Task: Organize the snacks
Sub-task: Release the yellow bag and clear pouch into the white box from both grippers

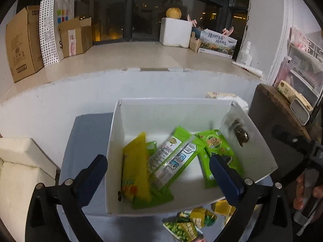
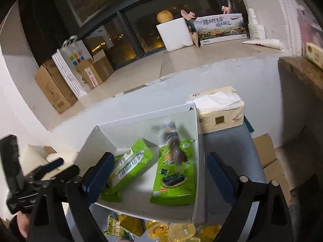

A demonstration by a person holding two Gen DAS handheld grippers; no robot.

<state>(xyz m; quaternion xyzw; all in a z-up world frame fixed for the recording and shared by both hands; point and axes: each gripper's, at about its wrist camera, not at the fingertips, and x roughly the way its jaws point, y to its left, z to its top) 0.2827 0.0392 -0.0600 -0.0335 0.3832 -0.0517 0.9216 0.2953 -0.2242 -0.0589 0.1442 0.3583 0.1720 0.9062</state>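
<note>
Lying tilted in white box (image 1: 117,141), green packet (image 1: 173,159) long axis diagonal.

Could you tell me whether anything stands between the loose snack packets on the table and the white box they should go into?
Only the white box's near wall; its top is open. The loose snack packets lie just outside that wall. Both the left gripper and right gripper hover open and empty above.

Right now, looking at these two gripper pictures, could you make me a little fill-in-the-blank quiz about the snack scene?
1. The green snack packets lie inside a ____ box.
2. Both the left gripper and the right gripper stand ____, holding nothing.
3. Behind the box sits a pack of ____.
4. The loose small snacks lie ____ the box.

Missing words: white; open; tissues; outside
</note>
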